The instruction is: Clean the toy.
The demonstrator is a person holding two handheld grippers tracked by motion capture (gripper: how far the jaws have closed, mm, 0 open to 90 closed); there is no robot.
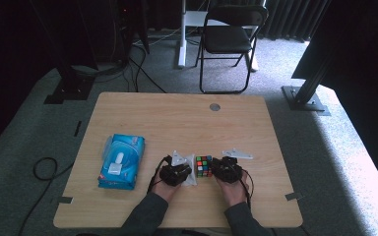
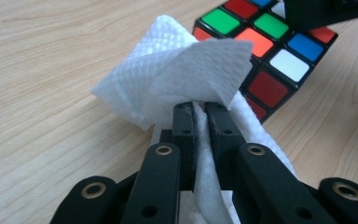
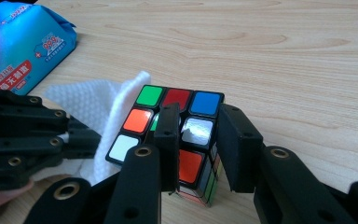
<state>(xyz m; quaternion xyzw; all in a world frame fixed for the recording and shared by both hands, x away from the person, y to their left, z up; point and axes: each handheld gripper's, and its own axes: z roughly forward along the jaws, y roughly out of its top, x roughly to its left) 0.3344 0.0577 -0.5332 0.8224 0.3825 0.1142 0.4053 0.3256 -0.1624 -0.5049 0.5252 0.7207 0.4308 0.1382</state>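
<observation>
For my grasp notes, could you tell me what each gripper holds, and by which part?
The left gripper pinches the white wipe by a bunched fold. The right gripper straddles the cube near one corner; whether it clamps is unclear.

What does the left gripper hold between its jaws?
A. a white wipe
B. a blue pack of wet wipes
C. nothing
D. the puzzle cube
A: in the left gripper view, the left gripper has its jaws shut on a white wipe, which lies against the puzzle cube.
</observation>
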